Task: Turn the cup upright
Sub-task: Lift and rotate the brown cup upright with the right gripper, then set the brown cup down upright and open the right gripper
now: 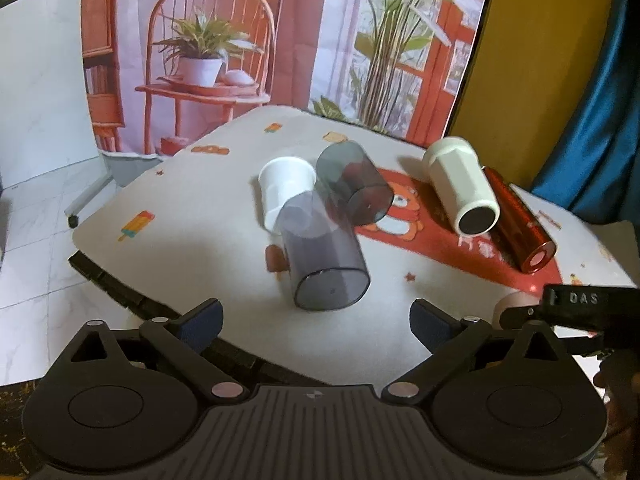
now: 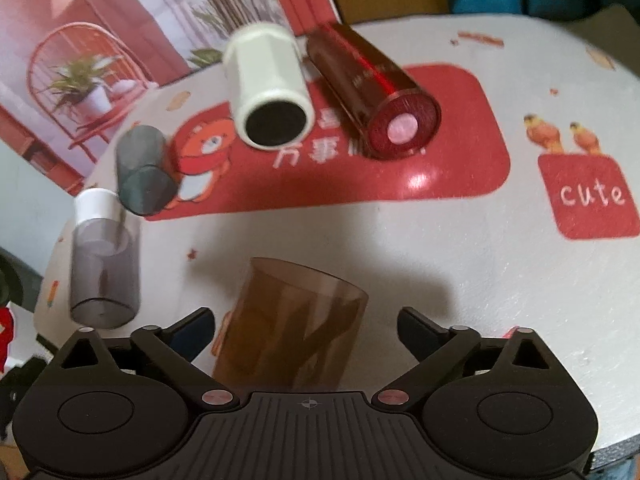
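Observation:
Several cups lie on their sides on the table. In the left wrist view a clear grey cup lies just ahead of my open left gripper, with a white cup and a dark grey cup behind it, and a cream cup and a red cup to the right. In the right wrist view an amber cup stands between the fingers of my open right gripper, untouched. The cream cup and the red cup lie beyond.
The table has a white cloth with red cartoon prints. A printed backdrop stands behind the far edge. The table's left edge drops to a tiled floor. My right gripper's body shows at the right of the left view.

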`<action>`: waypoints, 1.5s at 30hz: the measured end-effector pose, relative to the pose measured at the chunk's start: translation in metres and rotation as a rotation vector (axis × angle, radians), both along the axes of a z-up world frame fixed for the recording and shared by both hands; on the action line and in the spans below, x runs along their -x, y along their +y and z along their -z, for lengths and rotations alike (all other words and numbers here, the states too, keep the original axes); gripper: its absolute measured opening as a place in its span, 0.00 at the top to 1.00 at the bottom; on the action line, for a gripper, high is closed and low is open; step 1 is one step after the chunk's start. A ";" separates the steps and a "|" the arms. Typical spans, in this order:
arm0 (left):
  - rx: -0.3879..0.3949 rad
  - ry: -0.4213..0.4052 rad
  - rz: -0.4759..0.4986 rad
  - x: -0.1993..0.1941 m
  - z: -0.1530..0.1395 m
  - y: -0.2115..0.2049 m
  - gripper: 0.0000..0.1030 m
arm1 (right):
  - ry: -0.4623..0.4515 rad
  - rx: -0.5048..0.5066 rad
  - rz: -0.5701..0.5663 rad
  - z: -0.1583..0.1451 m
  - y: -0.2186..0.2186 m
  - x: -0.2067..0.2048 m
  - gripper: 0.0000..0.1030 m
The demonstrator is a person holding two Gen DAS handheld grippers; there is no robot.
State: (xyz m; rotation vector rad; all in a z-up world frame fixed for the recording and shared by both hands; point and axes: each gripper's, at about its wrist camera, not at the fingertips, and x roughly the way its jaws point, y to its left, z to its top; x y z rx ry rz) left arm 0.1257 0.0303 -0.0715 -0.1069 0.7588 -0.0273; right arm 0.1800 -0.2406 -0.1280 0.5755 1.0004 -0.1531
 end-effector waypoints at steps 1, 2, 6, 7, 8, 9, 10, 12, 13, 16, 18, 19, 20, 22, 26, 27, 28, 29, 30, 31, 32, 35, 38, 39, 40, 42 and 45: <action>-0.002 0.003 -0.001 0.000 0.001 0.001 0.00 | 0.005 -0.013 0.006 0.002 -0.001 -0.002 0.09; -0.003 0.003 -0.001 0.001 0.001 0.002 0.00 | 0.007 -0.023 0.009 0.003 -0.001 -0.004 0.12; -0.004 0.010 0.001 0.002 0.002 0.004 0.00 | -0.011 -0.032 0.030 0.003 -0.003 -0.004 0.30; -0.003 0.012 0.001 0.002 0.002 0.004 0.00 | -0.016 -0.029 0.029 0.002 -0.003 -0.003 0.30; -0.002 0.013 0.000 0.002 0.002 0.004 0.00 | -0.026 -0.026 0.022 0.001 -0.003 0.000 0.30; -0.001 0.015 -0.002 0.002 0.002 0.004 0.00 | -0.033 -0.024 0.017 0.000 -0.003 0.001 0.30; 0.001 0.017 -0.005 0.002 0.003 0.004 0.00 | -0.041 -0.024 0.012 -0.002 -0.004 0.005 0.31; 0.007 0.024 -0.006 0.001 0.004 0.004 0.00 | -0.069 -0.018 0.012 -0.008 -0.006 0.015 0.31; 0.012 0.026 -0.004 0.001 0.004 0.004 0.00 | -0.091 0.000 0.005 -0.011 -0.007 0.021 0.31; 0.019 0.027 0.004 0.001 0.005 0.002 0.00 | -0.144 0.100 -0.024 -0.021 -0.007 0.037 0.31; 0.018 0.034 0.009 0.000 0.006 0.000 0.00 | -0.172 0.188 -0.036 -0.027 -0.009 0.043 0.31; 0.022 0.036 0.010 0.000 0.007 0.000 0.00 | -0.186 0.245 -0.039 -0.029 -0.009 0.046 0.31; 0.025 0.035 0.012 0.001 0.007 -0.001 0.00 | -0.196 0.295 -0.043 -0.030 -0.009 0.047 0.31; 0.024 0.032 0.015 0.001 0.006 -0.003 0.00 | -0.220 0.386 -0.058 -0.031 -0.008 0.049 0.32; 0.019 0.033 0.020 0.002 0.006 -0.005 0.00 | -0.258 0.451 -0.067 -0.025 -0.013 0.043 0.32; 0.017 0.034 0.021 0.003 0.006 -0.005 0.00 | -0.262 0.463 -0.062 -0.024 -0.013 0.039 0.32; 0.014 0.033 0.020 0.004 0.006 -0.005 0.00 | -0.265 0.473 -0.055 -0.023 -0.014 0.036 0.32; 0.012 0.032 0.020 0.004 0.006 -0.005 0.00 | -0.271 0.485 -0.048 -0.022 -0.015 0.033 0.32; 0.010 0.032 0.017 0.004 0.006 -0.005 0.00 | -0.279 0.492 -0.045 -0.022 -0.015 0.031 0.32; 0.009 0.032 0.014 0.004 0.006 -0.004 0.00 | -0.288 0.498 -0.043 -0.022 -0.015 0.029 0.32; 0.009 0.032 0.012 0.004 0.006 -0.004 0.00 | -0.294 0.502 -0.043 -0.022 -0.016 0.027 0.32; 0.007 0.038 0.007 0.003 0.006 -0.004 0.00 | -0.302 0.510 -0.036 -0.022 -0.016 0.024 0.32; 0.003 0.041 0.011 0.002 0.006 -0.006 0.00 | -0.317 0.527 -0.040 -0.023 -0.016 0.026 0.34; 0.002 0.041 0.014 0.002 0.006 -0.007 0.00 | -0.319 0.533 -0.047 -0.022 -0.015 0.028 0.34; 0.001 0.041 0.015 0.003 0.006 -0.007 0.00 | -0.321 0.537 -0.057 -0.021 -0.013 0.029 0.34; 0.000 0.042 0.017 0.003 0.006 -0.008 0.00 | -0.318 0.538 -0.068 -0.020 -0.009 0.034 0.35; 0.003 0.040 0.016 0.004 0.006 -0.007 0.00 | -0.300 0.509 -0.066 -0.016 -0.005 0.043 0.36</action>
